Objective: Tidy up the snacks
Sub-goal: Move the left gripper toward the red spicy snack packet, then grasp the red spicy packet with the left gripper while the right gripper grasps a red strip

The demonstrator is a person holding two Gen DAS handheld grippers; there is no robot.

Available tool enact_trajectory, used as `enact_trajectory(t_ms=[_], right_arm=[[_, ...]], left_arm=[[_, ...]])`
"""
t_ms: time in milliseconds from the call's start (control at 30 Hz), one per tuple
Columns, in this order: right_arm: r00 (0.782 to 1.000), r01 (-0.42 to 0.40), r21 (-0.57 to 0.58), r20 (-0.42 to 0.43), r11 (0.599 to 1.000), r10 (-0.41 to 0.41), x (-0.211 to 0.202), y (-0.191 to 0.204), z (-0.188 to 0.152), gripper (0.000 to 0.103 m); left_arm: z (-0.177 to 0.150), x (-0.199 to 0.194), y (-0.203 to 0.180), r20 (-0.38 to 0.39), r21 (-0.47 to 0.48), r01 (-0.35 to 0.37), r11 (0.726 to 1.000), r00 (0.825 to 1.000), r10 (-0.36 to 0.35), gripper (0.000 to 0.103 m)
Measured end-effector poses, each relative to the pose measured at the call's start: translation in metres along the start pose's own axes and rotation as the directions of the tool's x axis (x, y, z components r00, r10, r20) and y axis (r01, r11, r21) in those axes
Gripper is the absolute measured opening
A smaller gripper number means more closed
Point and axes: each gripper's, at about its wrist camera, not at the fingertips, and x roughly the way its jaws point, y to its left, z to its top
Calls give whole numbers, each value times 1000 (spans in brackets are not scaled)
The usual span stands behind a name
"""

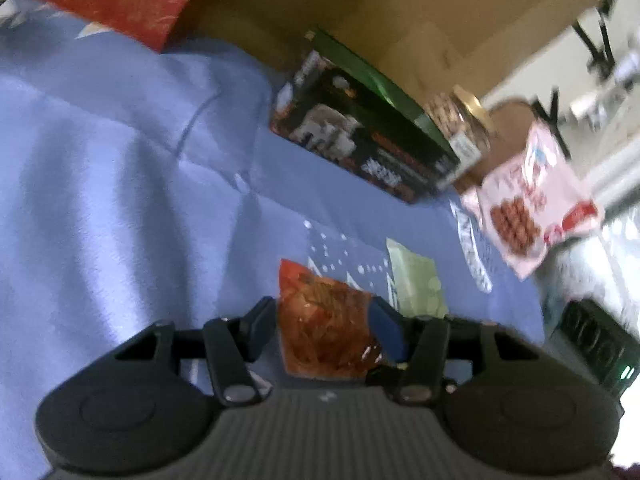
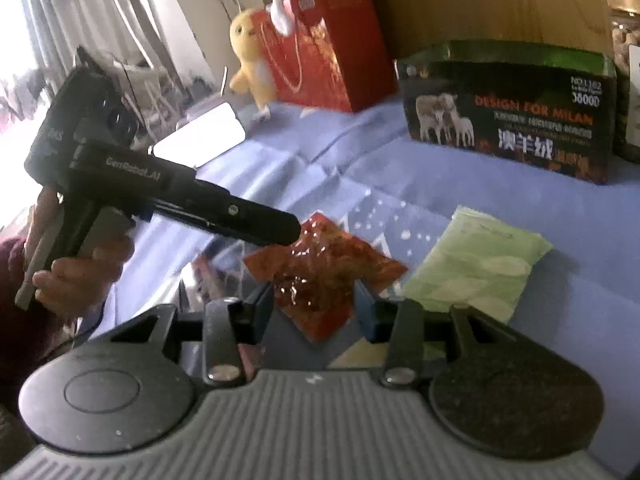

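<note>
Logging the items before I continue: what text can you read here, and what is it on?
"DESIGN FOR MILAN": dark box with sheep picture.
"NO.1102" and "38000", roughly: same box, top corner, blurred.
"澳羊绒": same box, large white characters.
"GenRobot.AI", roughly: left gripper body.
Pink snack bag, jar label: too blurred.

Snack packets on the blue cloth

A glossy red packet (image 2: 320,276) lies flat just beside a pale green packet (image 2: 478,264); a pink-white cookie bag (image 1: 528,204) lies well apart.
</note>
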Motion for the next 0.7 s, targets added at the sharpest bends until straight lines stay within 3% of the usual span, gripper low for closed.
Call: enact_trajectory(t_ms=[100,167,200,267,333,467,567,700], right_arm=[[999,-11,7,44,1000,10,-1,-2,-4,47],[999,-9,15,51,1000,8,-1,-2,-3,47],[999,-10,16,53,1000,9,-2,-2,-3,47],[999,-11,15,53,1000,11,-2,-1,-3,47],[999,-10,11,52,1000,10,-1,0,-3,47],[999,9,-6,53,1000,-9,-2,4,-5,47],[999,16,-7,44,1000,-15,-3,4,-5,47],[1000,11,71,-3,997,-11,-8,-2,1,47]], left_arm=[[-2,-4,7,53,-54,12,998,999,-9,33],[1,-6,7,72,-56,29,998,997,-25,7],[3,-5,5,63,-65,63,996,996,-59,3],[1,-4,-5,52,-46,114,992,992,-112,2],[-3,-2,-20,34,10,103,995,994,-103,3],[-5,-3,-29,53,46,12,999,999,-14,5],[-2,-14,-18,73,21,-78,997,994,76,7],[0,-11,3,-12,-35,-78,996,997,78,11]])
